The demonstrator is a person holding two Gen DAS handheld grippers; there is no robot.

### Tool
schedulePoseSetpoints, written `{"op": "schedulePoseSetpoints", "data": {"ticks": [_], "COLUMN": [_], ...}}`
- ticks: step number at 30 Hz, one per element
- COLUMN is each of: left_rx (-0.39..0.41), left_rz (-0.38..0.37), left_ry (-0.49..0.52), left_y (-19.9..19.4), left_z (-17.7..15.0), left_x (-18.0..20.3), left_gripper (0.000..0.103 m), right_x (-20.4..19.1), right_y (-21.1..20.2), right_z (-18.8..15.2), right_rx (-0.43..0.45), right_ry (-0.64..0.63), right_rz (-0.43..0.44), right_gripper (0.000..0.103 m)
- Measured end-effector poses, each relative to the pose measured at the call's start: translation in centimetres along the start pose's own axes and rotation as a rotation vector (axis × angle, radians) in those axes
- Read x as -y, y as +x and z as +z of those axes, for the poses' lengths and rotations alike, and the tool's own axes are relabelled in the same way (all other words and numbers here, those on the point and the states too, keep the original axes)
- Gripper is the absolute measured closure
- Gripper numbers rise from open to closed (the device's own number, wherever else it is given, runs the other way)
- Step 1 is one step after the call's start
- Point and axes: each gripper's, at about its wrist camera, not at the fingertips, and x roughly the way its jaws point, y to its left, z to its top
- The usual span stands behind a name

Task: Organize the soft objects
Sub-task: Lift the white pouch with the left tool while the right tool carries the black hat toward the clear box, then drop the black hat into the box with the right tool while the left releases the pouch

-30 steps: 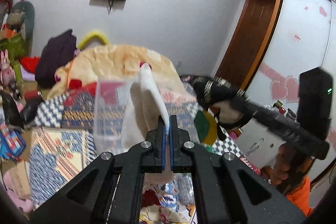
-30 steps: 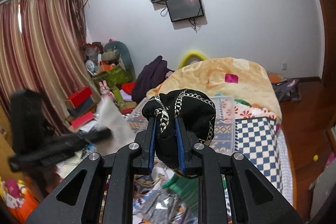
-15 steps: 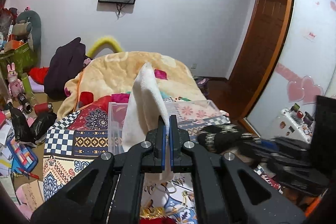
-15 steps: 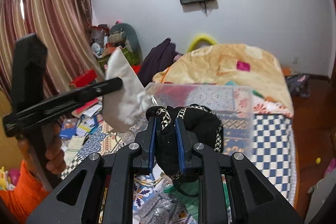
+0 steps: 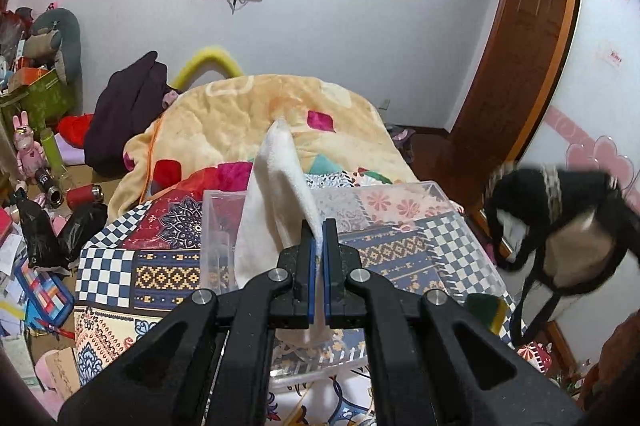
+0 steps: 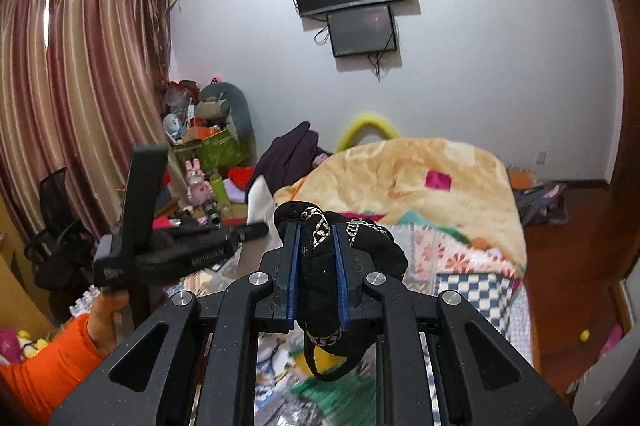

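My left gripper (image 5: 319,226) is shut on a white cloth (image 5: 276,194) that stands up from the jaws, above a clear plastic bin (image 5: 360,202) on the patterned bed. My right gripper (image 6: 316,232) is shut on a black cloth item with silver-patterned trim (image 6: 376,246). That black item also shows blurred at the right of the left wrist view (image 5: 560,226). The left gripper's body (image 6: 168,250) and a bit of white cloth (image 6: 258,202) show at the left of the right wrist view.
A peach blanket (image 5: 240,122) covers the far half of the bed. A dark garment (image 5: 124,114) and cluttered toys and boxes (image 5: 36,162) lie to the left. A wooden door (image 5: 516,66) and wardrobe stand on the right. A green-yellow sponge (image 5: 484,310) sits by the bin.
The right gripper with the black item has risen and swung right, away from the bin. The left gripper has moved closer over the bin, holding the white cloth.
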Motion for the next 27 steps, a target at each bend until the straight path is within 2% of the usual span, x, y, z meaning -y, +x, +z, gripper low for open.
{"op": "schedulePoseSetpoints", "data": {"ticks": [6,12,18,21,23,26,27], "left_rx": [-0.042,-0.084,-0.128,-0.141,-0.146,-0.144,-0.141], "left_rz": [0.019,0.016,0.013,0.007,0.009,0.013,0.011], "left_ry": [0.030,0.045,0.041,0.032,0.036,0.042,0.043], "left_y": [1.7,3.0,4.2,4.5,4.4,3.9,3.6], "left_z": [-0.3,-0.8,-1.5,-1.8,-1.9,-2.1,-2.1], "left_x": [0.3,0.3,-0.1,-0.3,-0.3,-0.3,-0.3], "left_gripper": [0.101,0.101,0.101,0.101,0.097,0.084,0.076], "right_x": [0.7,2.7,2.9,2.8,2.7,2.5,2.4], "right_y": [4.0,8.4,9.7,9.8,9.7,8.9,8.5], "right_z": [0.5,-1.5,-3.8,-4.3,-4.4,-4.5,-4.4], "right_rx": [-0.025,-0.169,-0.279,-0.324,-0.327,-0.329,-0.327], "right_ry": [-0.049,0.016,0.020,0.009,-0.006,-0.020,-0.027], "right_rz": [-0.088,-0.075,-0.062,-0.054,-0.065,-0.057,-0.056], "right_gripper": [0.089,0.089,0.089,0.086,0.086,0.082,0.077]}}
